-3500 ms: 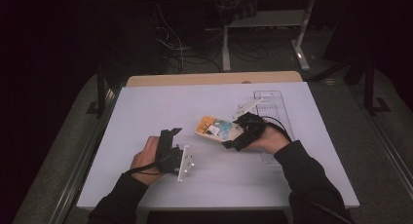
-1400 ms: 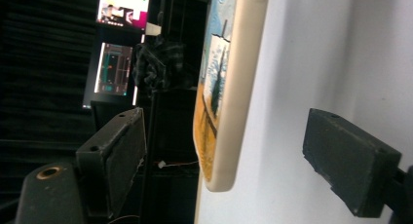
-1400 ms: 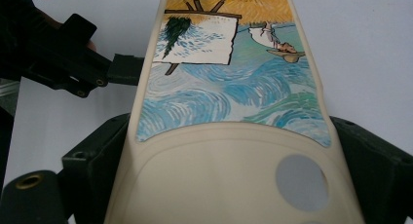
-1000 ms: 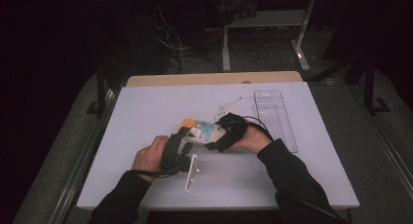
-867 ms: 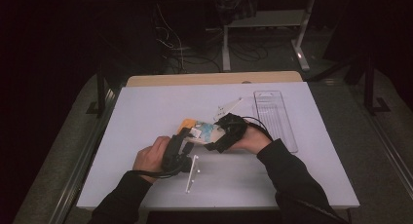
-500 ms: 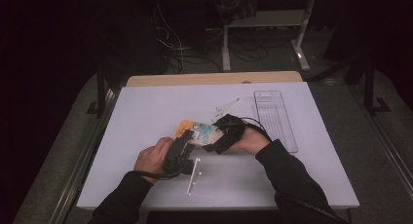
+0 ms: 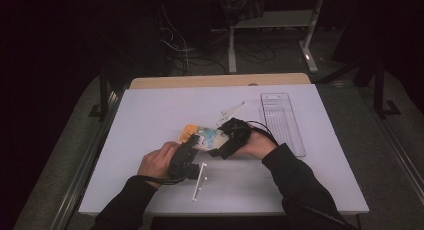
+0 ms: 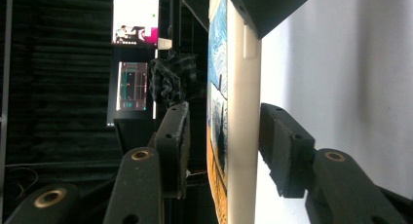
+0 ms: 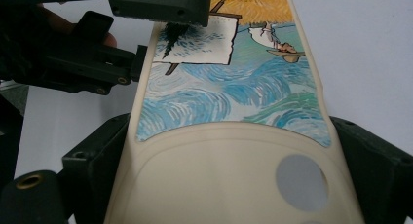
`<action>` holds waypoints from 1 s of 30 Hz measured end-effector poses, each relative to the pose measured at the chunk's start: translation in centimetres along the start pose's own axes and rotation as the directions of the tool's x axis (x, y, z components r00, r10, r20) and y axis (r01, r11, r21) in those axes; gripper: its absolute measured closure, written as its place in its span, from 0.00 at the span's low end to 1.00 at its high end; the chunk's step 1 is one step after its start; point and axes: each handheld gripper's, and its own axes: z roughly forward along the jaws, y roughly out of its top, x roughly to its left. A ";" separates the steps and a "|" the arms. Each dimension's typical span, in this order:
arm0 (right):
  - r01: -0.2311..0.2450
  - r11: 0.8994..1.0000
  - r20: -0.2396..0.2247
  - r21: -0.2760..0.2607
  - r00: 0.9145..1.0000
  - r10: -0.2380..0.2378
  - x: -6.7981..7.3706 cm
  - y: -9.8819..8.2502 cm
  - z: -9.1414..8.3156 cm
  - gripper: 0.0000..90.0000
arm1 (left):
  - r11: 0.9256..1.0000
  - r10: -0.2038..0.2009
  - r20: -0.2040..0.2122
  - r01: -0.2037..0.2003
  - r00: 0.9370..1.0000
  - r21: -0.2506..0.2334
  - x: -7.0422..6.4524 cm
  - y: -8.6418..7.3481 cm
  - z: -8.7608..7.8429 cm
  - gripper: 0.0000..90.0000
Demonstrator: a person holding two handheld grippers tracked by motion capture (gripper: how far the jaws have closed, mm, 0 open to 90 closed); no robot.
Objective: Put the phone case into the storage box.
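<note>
Since the earlier frames you have carried the phone case [image 7: 202,136] leftward from mid-worktop, and your left tongs [image 7: 187,151] have come up from beside the white stick [image 7: 200,181] to meet its near-left end. Their jaws have just been closing with the case's edge between them; in the left gripper view one pad [image 8: 282,151] sits against the cream rim while the other pad [image 8: 176,146] stands just off the printed face, so they are not yet clenched on it. Your right tongs [image 7: 226,144] grasp the case by its two long sides at the camera-hole end, as the right gripper view shows. The case lies low over the white worktop [image 7: 150,115], near the middle, with its painted side up. A clear tray [image 7: 281,121] rests to the right, well apart, and a small white piece [image 7: 231,111] lies just beyond your right hand.
</note>
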 end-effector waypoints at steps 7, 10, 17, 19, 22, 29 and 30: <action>-0.015 1.000 -0.004 0.002 1.000 0.015 0.1 0.0 0.0 0.10 | 1.000 0.009 0.009 -0.009 1.000 0.003 0.1 0.1 0.0 0.70; -0.014 1.000 -0.004 0.001 1.000 0.014 0.1 0.0 0.0 0.10 | 1.000 0.012 0.015 -0.012 1.000 0.006 0.2 0.1 0.0 0.73; -0.013 1.000 -0.007 -0.001 1.000 0.013 0.1 0.0 0.0 0.10 | 1.000 0.017 0.027 -0.018 0.999 0.013 0.2 0.1 0.0 0.76; -0.014 1.000 -0.009 -0.002 1.000 0.014 0.0 0.0 0.0 0.10 | 1.000 0.019 0.031 -0.020 0.999 0.014 0.2 0.2 0.0 0.77; -0.016 1.000 -0.012 -0.002 1.000 0.016 0.0 0.0 -0.1 0.10 | 0.999 0.030 0.039 -0.031 0.999 0.015 0.2 0.2 0.0 0.80; -0.018 1.000 -0.012 0.002 1.000 0.018 0.1 0.0 0.0 0.10 | 0.999 0.031 0.049 -0.032 0.998 0.023 0.3 0.3 -0.1 0.82; -0.019 1.000 -0.012 0.002 1.000 0.019 0.0 0.0 0.0 0.10 | 0.999 0.033 0.049 -0.034 0.998 0.025 0.3 0.3 -0.1 0.83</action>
